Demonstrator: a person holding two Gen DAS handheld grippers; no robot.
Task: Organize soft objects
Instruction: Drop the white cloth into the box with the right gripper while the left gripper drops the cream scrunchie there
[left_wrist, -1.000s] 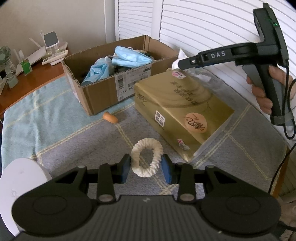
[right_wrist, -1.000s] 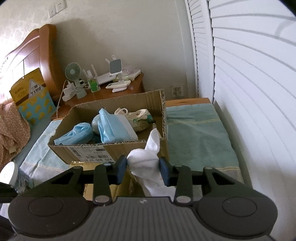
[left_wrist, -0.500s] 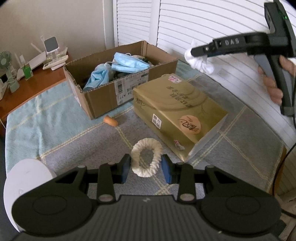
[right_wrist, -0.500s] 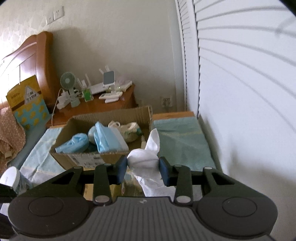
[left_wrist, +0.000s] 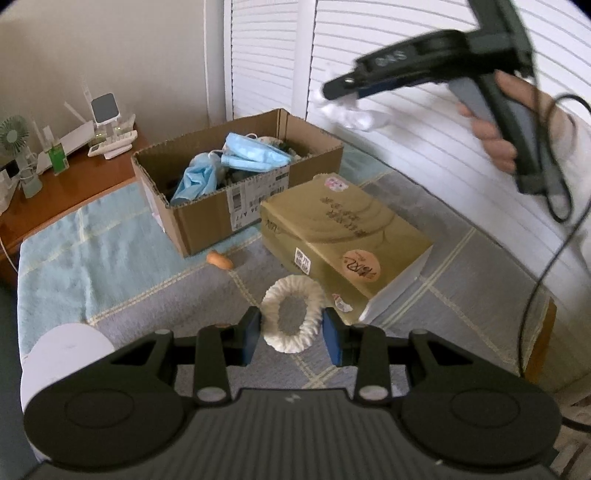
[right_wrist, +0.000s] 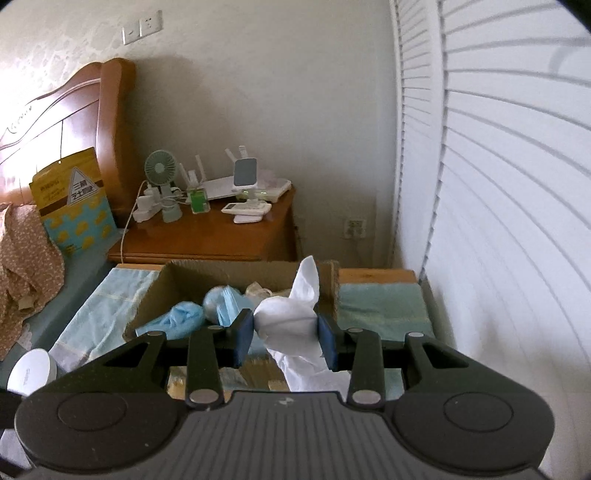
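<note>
My right gripper (right_wrist: 286, 341) is shut on a crumpled white tissue (right_wrist: 286, 321) and holds it high in the air, to the right of and above the open cardboard box (left_wrist: 255, 192). In the left wrist view the right gripper (left_wrist: 338, 92) shows at the upper right with the tissue (left_wrist: 351, 114). The box holds blue face masks (left_wrist: 251, 155) and other soft things. My left gripper (left_wrist: 291, 334) is open, its fingers on either side of a white scrunchie (left_wrist: 293, 314) that lies on the grey blanket.
A gold carton (left_wrist: 343, 236) lies to the right of the cardboard box. A small orange object (left_wrist: 219, 259) lies in front of the box. A white round object (left_wrist: 62, 354) is at the lower left. A wooden nightstand (right_wrist: 210, 236) with gadgets stands behind. White shutters (right_wrist: 498, 184) fill the right.
My right gripper has risen with the tissue, well above the gold carton and the box. My left gripper stays open around the scrunchie.
</note>
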